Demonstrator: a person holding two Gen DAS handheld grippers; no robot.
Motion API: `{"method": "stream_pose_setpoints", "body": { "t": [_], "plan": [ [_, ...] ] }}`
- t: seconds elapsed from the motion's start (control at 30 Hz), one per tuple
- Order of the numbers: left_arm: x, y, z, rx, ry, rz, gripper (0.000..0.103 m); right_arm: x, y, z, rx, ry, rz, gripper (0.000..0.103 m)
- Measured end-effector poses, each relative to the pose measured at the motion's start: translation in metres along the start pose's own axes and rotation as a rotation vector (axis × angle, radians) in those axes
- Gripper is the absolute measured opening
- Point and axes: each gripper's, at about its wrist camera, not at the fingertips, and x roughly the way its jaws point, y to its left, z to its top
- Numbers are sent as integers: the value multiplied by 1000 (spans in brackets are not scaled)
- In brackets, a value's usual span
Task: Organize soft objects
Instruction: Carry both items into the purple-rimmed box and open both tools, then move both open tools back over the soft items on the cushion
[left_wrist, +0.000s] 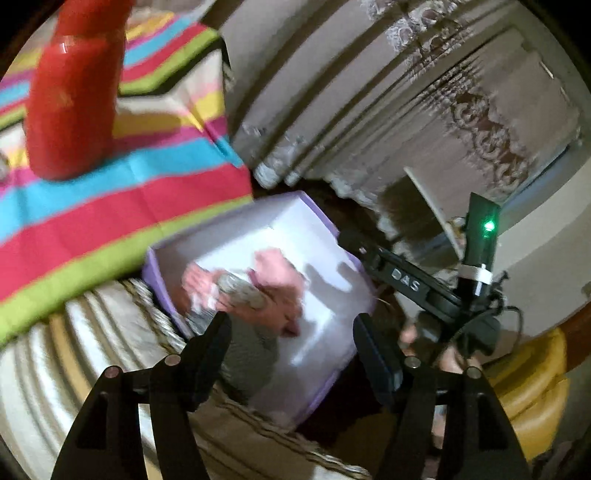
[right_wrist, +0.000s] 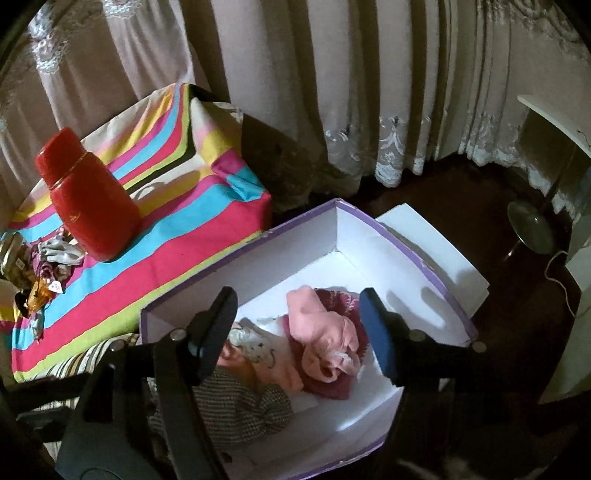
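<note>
A white box with a purple rim stands beside the striped table and holds soft clothes. In it lie a pink cloth on a maroon one, a grey knitted piece and a white printed piece. My right gripper hangs open above them, its pads touching nothing. In the blurred left wrist view, my left gripper is open over the same box, above the pink cloth. More small clothes lie on the table's left side.
A red flask stands upright on the striped tablecloth, and shows large at the top left in the left wrist view. Curtains hang behind. A lamp base sits on the dark floor at right. A yellow cushion lies at lower right.
</note>
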Motion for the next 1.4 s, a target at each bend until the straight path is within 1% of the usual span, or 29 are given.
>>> {"method": "stream_pose_setpoints", "body": {
  "t": [0.03,0.13,0.2,0.23,0.3,0.33,0.4,0.43,0.53,0.6,0.7,0.77,0.93,1.0,1.1,1.17,1.3,1.4],
  "plan": [
    [-8,0,2,19,-41,42,69,-1,4,0,-11,-5,2,72],
    [-30,6,8,66,-138,106,69,-5,15,1,-44,-21,8,72],
    [-46,18,14,71,-179,158,69,-10,25,1,-69,-42,8,73],
    [-55,26,17,62,-200,193,69,-12,30,1,-78,-51,16,74],
    [-68,41,21,39,-219,250,69,-14,41,2,-99,-64,39,77],
    [-77,54,24,6,-226,278,69,-15,47,3,-112,-67,54,77],
    [-92,76,26,-41,-244,294,69,-16,60,3,-135,-67,86,77],
    [-101,89,26,-60,-266,309,69,-16,67,3,-148,-66,99,77],
    [-128,118,27,-99,-334,397,69,-17,95,3,-201,-66,130,77],
    [-149,142,26,-139,-377,427,69,-16,112,4,-222,-60,160,77],
    [-176,171,25,-199,-433,461,69,-17,136,8,-244,-58,208,77],
    [-186,186,26,-240,-462,482,69,-19,154,12,-264,-61,233,77],
    [-227,236,21,-392,-534,533,69,-23,204,19,-341,-71,291,77],
    [-240,252,21,-448,-546,558,69,-25,226,21,-371,-74,316,77],
    [-257,271,21,-512,-572,559,69,-26,258,28,-415,-78,352,77],
    [-268,280,25,-543,-587,573,69,-27,281,33,-437,-90,375,77],
    [-287,306,33,-625,-617,588,69,-29,324,42,-458,-113,411,77],
    [-294,326,30,-676,-626,602,69,-26,357,48,-466,-126,430,77]
  ]
}}
